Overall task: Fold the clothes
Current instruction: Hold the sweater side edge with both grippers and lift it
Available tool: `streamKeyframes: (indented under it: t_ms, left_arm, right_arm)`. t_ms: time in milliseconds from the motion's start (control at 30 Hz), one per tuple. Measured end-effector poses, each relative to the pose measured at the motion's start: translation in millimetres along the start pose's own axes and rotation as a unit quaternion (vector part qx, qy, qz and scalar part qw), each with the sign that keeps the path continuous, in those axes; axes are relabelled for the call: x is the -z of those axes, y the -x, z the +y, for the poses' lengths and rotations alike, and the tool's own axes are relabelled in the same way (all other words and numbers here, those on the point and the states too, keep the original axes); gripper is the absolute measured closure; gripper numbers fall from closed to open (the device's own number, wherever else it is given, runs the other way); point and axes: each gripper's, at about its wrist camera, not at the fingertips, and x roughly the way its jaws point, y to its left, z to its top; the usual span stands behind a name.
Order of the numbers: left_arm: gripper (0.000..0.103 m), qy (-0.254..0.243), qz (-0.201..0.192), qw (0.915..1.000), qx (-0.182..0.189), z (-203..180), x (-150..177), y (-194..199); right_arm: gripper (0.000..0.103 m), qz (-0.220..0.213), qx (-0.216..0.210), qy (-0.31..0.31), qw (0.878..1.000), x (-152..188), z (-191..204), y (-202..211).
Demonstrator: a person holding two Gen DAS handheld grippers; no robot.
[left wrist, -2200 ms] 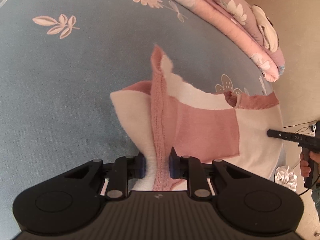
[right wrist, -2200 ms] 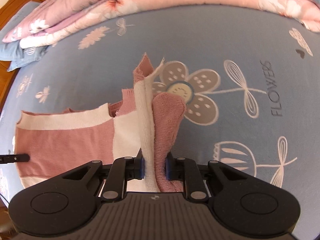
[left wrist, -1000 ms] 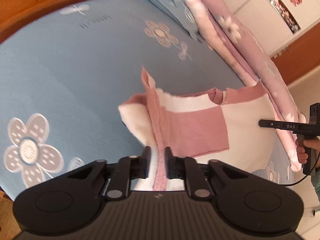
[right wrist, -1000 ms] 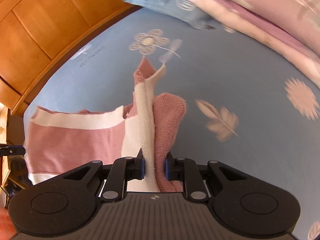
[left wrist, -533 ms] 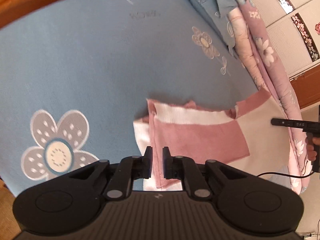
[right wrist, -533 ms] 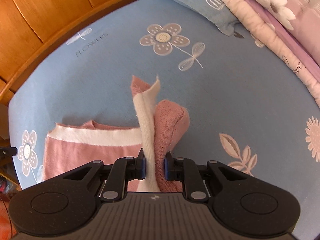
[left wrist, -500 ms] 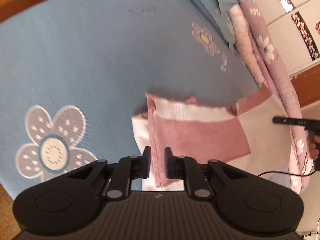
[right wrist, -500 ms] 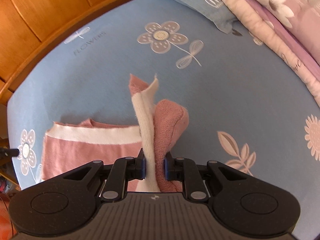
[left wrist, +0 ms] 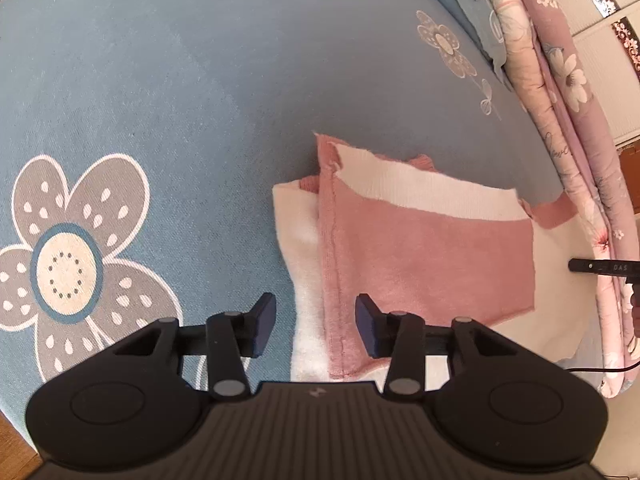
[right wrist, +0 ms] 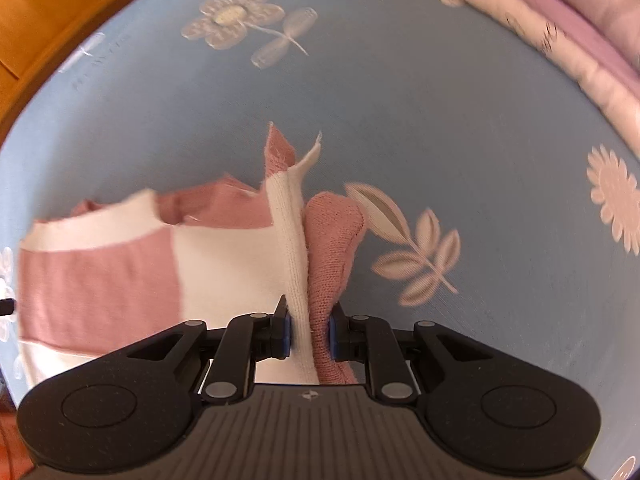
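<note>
Pink and cream knit, the sweater (left wrist: 424, 248) lies spread on the blue flowered bed sheet (left wrist: 180, 92), its folded pink panel on top and a cream band along the far edge. In the left wrist view the left tool (left wrist: 316, 322) hovers low over the near left edge of the sweater with its two fingers (left wrist: 264, 318) spread wide apart, one on each side of the pink seam and touching no cloth that can be seen; half a second ago those fingers stood close together around that same seam, so the hold has been let go and the edge now lies flat. At the right edge of this view the black tip of the right tool (left wrist: 600, 268) shows over the cream part of the sweater. In the right wrist view the right tool (right wrist: 310, 338) is closed on a bunched ridge of sweater (right wrist: 296, 248), cream ribbing against the left pad and pink knit against the right, the pinched cloth standing up in a point away from the camera, much as it did in the earlier frames. Folded pink and lilac quilts (left wrist: 560, 92) lie along the far right side of the bed, and a wooden bed frame (right wrist: 36, 8) shows at the far left in the right wrist view.
</note>
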Motion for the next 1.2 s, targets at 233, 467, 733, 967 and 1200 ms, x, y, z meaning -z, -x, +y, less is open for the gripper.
streamKeyframes:
  t_ms: [233, 467, 733, 967, 1200]
  left_arm:
    - [0.054, -0.006, 0.007, 0.9999, 0.012, -3, -1, 2]
    - [0.043, 0.022, 0.016, 0.9989, 0.038, 3, -1, -5]
    - [0.035, 0.033, 0.033, 0.9966, 0.069, 18, -1, -25]
    - [0.031, 0.054, 0.01, 0.9895, 0.134, 34, -8, -34]
    - [0.027, -0.011, 0.03, 0.9878, 0.153, 11, -8, -45]
  right_arm:
    - [0.056, -0.02, 0.01, -0.032, 0.999, 9, -36, -19]
    - [0.034, -0.041, -0.052, -0.047, 0.997, 28, -69, -2]
    - [0.034, -0.021, -0.154, -0.044, 0.987, 30, -80, -32]
    - [0.027, -0.012, -0.227, -0.052, 0.972, 26, -88, -52]
    - [0.028, -0.011, -0.264, -0.068, 0.962, 23, -88, -61]
